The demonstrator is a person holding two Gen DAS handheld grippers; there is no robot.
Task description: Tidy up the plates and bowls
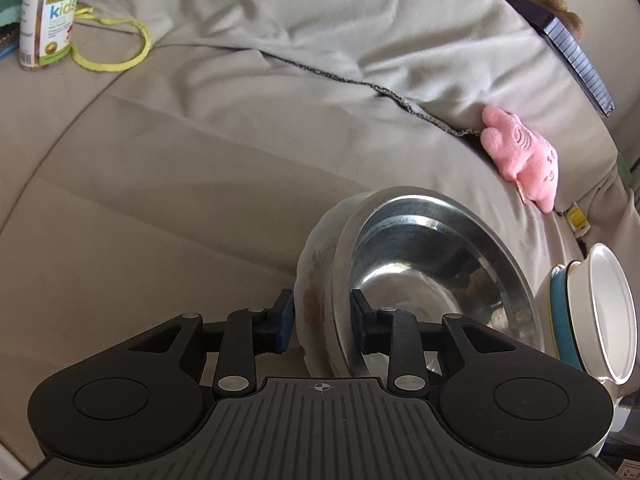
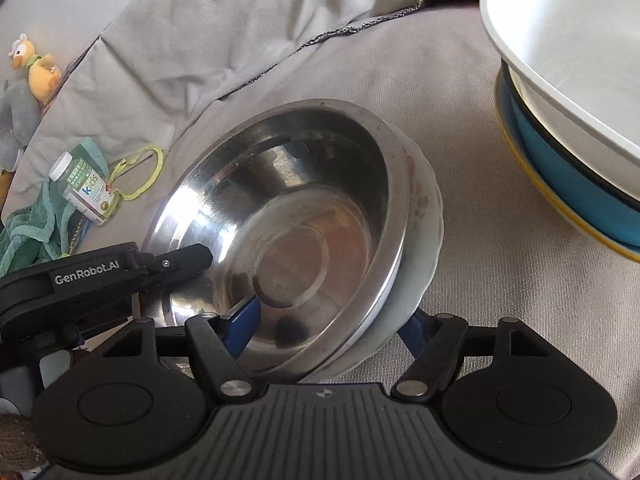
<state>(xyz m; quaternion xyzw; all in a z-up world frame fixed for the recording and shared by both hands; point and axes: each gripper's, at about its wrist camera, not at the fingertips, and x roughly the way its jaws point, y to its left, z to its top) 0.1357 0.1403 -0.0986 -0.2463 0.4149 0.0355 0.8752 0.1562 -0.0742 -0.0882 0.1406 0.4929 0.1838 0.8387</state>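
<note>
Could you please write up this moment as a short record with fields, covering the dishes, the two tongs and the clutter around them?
surface: grey sofa cushion
main dishes: steel bowl nested in a white plate
left tongs: straddling the near rims of bowl and plate, one finger inside the bowl
right tongs: straddling both rims from the other side
second stack: white bowl on a blue bowl
clutter: pink plush toy, vitamin bottle, green cloth

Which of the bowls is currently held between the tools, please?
The steel bowl, nested in a white dish; both tools straddle their rims. The white bowl sits untouched on a blue one.
</note>
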